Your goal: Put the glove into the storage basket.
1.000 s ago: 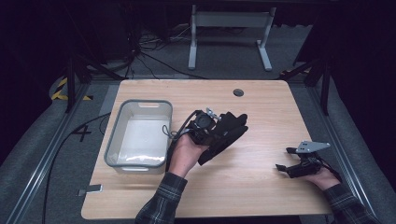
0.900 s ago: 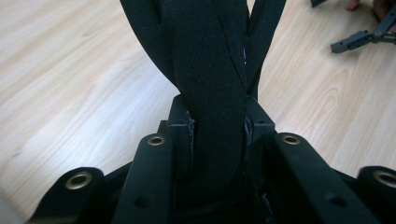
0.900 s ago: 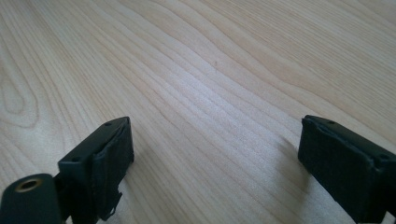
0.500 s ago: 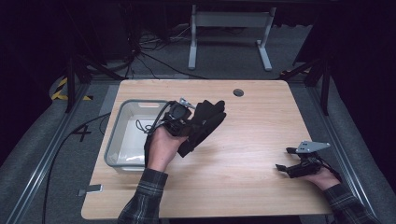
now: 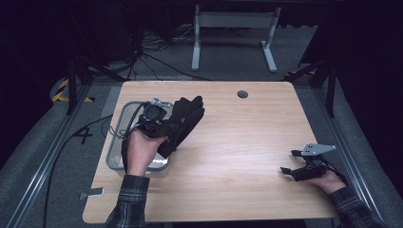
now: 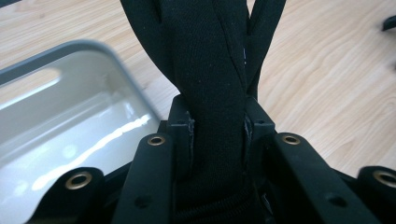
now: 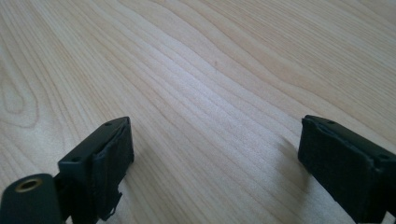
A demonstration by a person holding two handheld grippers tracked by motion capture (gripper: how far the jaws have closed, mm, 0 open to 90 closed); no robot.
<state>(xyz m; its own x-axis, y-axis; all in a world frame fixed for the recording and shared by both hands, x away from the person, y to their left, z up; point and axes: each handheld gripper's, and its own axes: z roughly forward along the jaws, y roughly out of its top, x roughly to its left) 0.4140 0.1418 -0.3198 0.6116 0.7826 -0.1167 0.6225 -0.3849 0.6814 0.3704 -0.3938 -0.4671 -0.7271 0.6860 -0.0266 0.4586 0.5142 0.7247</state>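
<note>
One glove (image 5: 183,121) (in left tongs (image 5: 164,124)) now nearer the bin (image 5: 114,147).

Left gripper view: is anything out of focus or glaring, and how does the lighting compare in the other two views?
Left gripper view: the bin is soft and streaked with glare, the black glove fairly sharp. High view: table lit, surroundings dark. Right gripper view: the jaws cast soft shadows on the wood.

Right gripper (image 7: 212,172) with black fingers (image 7: 112,163) spread wide apart, nothing between them, above light wooden table (image 7: 224,70)
</note>
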